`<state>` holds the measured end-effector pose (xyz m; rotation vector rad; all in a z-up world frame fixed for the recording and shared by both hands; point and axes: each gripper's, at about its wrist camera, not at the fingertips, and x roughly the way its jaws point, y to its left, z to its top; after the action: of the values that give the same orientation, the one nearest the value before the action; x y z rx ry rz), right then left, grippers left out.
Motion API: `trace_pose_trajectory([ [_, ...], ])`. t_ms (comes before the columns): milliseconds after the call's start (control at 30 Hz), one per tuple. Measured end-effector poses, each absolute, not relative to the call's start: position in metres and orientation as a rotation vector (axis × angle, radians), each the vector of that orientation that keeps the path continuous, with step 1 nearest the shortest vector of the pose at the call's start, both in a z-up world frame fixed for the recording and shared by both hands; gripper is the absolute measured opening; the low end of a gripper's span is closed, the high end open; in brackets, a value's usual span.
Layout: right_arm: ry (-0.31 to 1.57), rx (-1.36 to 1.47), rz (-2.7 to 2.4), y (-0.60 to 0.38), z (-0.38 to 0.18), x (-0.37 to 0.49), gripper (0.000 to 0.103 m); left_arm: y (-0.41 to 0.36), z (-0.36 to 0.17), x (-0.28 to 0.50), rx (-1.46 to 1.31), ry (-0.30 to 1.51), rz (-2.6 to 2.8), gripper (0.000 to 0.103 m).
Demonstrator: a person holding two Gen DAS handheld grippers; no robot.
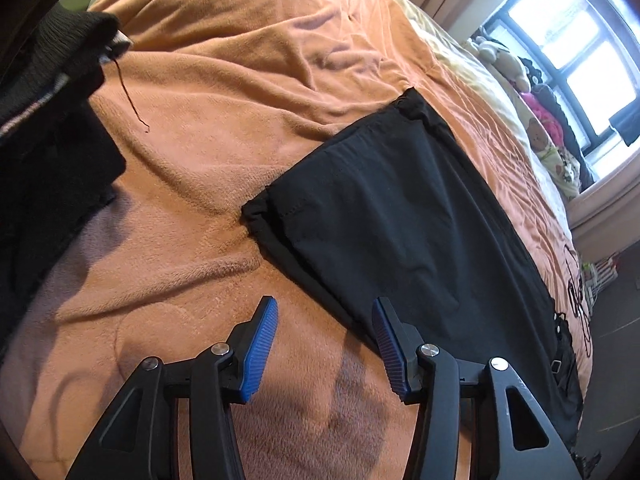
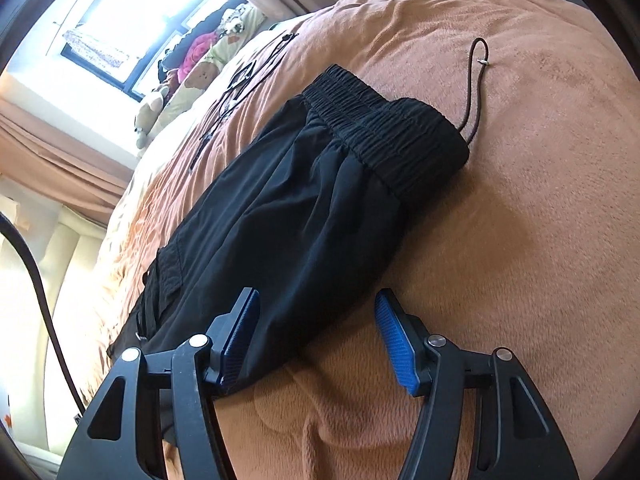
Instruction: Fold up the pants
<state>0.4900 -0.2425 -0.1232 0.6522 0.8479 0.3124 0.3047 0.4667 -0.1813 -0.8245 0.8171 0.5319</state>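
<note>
Honestly, both spread claws, left gripper (image 1: 325,346) and right gripper (image 2: 316,338), straddle the black woven pants' (image 2: 288,216) near edge and might pinch the orange fleece blanket (image 2: 520,240) beneath.

Left wrist view – close above orange blanket (image 1: 224,92), tilted down past own fingers toward cuff end of black pants (image 1: 400,216), window (image 1: 576,40) far right. Right wrist view – close, faces waistband end, window upper left. 2 views share pants, blanket, window.
</note>
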Motion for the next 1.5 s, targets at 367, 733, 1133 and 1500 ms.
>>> trace_pose_trajectory([
  [367, 0.831, 0.67, 0.296, -0.24, -0.128, 0.494, 0.059, 0.481, -0.188, 0.322, -0.785, 0.77, 0.599, 0.047],
  [733, 0.814, 0.707, 0.268, -0.246, -0.134, 0.5, 0.006, 0.484, -0.182, 0.321, -0.752, 0.736, 0.623, 0.003],
  [1133, 0.73, 0.604, 0.312, -0.238, -0.083, 0.472, 0.001, 0.471, -0.115, 0.306, -0.687, 0.643, 0.617, 0.002],
  [1500, 0.737, 0.563, 0.341, -0.262, -0.057, 0.443, 0.001, 0.444, -0.081, 0.254, -0.665, 0.614, 0.613, 0.003],
])
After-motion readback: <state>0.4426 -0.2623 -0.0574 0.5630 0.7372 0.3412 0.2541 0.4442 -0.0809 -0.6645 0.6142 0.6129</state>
